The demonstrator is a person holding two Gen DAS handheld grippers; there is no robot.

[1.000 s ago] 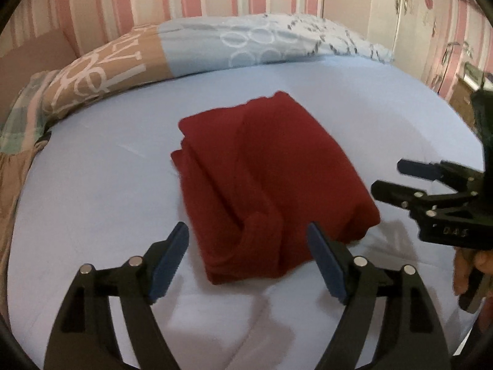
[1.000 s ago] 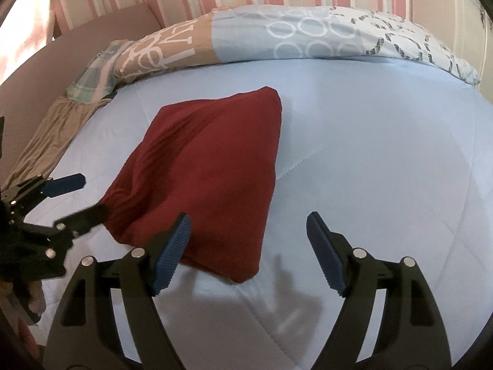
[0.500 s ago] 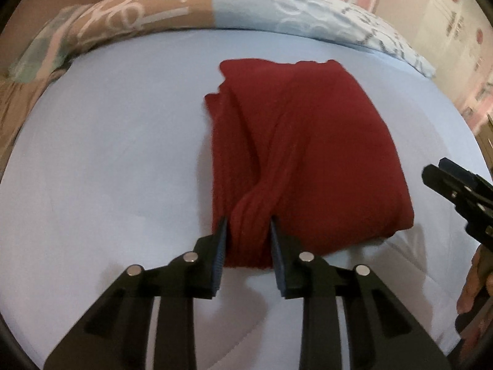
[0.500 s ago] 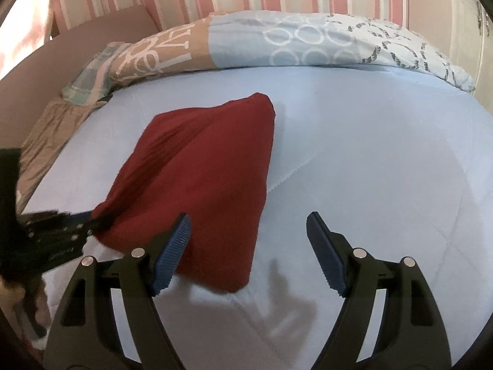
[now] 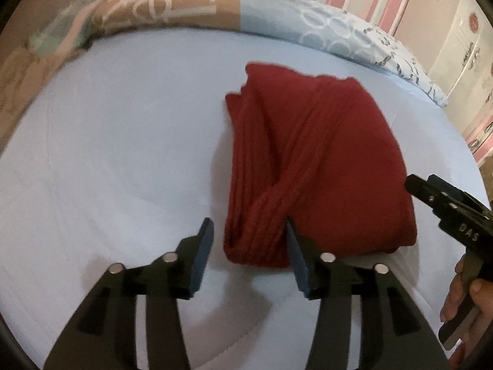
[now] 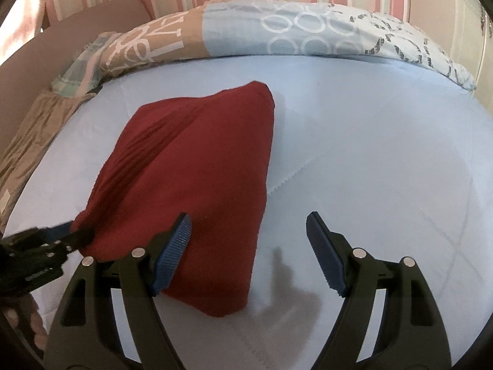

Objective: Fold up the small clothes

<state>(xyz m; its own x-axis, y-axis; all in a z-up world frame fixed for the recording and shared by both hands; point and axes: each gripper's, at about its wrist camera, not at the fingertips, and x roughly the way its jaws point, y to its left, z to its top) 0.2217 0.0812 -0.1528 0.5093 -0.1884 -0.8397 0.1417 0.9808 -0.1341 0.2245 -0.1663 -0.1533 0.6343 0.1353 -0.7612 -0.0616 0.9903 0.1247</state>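
Observation:
A folded dark red garment [image 5: 323, 154] lies on the light blue bed sheet [image 5: 123, 154]. My left gripper [image 5: 249, 228] straddles its bunched near-left corner. Its jaws are opening: the left pad stands clear of the cloth and the right pad still brushes the fold. In the right wrist view the same garment [image 6: 200, 160] runs from the centre to lower left, with the left gripper [image 6: 71, 231] at its near corner. My right gripper [image 6: 248, 219] is wide open above the garment's near-right edge, gripping nothing. It also shows at the right edge of the left wrist view, right gripper [image 5: 420, 182].
A patterned duvet [image 6: 277, 30] in tan, blue and white lies rolled along the far side of the bed, below a pink striped wall. A white cabinet [image 5: 462, 46] stands at the far right. A person's hand [image 5: 462, 302] holds the right gripper's handle.
The left gripper dropped to the garment's near corner and rolled, pinched the fold half a second ago, and now stands parted again. The right gripper has barely shifted.

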